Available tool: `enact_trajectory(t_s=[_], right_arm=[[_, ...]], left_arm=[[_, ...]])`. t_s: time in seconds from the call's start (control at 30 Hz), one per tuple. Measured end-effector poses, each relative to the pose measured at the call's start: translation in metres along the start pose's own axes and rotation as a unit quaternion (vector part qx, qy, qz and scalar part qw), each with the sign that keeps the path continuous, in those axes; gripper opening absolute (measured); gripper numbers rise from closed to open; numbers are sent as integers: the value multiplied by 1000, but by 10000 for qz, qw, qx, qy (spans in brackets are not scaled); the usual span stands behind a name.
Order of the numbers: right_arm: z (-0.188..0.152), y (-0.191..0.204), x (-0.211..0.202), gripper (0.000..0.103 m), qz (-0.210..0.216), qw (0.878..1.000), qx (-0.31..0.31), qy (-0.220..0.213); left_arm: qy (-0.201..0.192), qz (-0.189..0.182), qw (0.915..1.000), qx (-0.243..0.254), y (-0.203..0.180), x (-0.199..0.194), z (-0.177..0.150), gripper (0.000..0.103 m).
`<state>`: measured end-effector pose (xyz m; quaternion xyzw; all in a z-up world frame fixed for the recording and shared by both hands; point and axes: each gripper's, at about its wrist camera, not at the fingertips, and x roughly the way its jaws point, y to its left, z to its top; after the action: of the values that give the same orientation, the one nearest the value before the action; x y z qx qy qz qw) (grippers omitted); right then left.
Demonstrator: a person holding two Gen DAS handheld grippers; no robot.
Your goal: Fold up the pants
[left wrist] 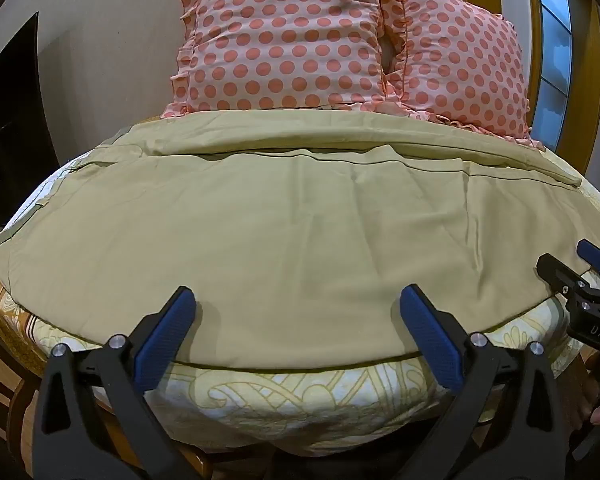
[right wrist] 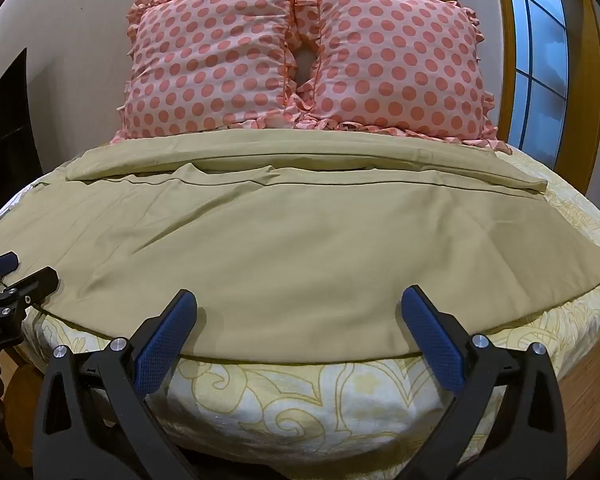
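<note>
Khaki pants [left wrist: 284, 232] lie spread flat across the bed, with a folded band of the same cloth along the far side by the pillows; they also fill the right wrist view [right wrist: 300, 248]. My left gripper [left wrist: 298, 300] is open and empty, just above the pants' near edge. My right gripper [right wrist: 300, 300] is open and empty over the near edge further right. The right gripper's fingers [left wrist: 560, 272] show at the right edge of the left wrist view; the left gripper's fingers [right wrist: 40, 280] show at the left edge of the right wrist view.
Two pink polka-dot pillows [right wrist: 300, 60] lean against the wall at the bed's head. The yellow patterned bedsheet [right wrist: 300, 396] hangs over the near bed edge. A window [right wrist: 540, 64] is at the right, a dark panel [left wrist: 8, 120] at the left.
</note>
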<state>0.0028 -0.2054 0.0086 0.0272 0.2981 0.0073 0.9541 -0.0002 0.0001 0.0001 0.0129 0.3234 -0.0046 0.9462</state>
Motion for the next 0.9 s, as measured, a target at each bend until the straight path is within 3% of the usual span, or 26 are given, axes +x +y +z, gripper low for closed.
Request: enact_trajectory(t_s=[0.9], right_arm=[[0,0,0,102,0,10000,-3,-42]], left_arm=[[-6,4,10000,7,0,0,0,101]])
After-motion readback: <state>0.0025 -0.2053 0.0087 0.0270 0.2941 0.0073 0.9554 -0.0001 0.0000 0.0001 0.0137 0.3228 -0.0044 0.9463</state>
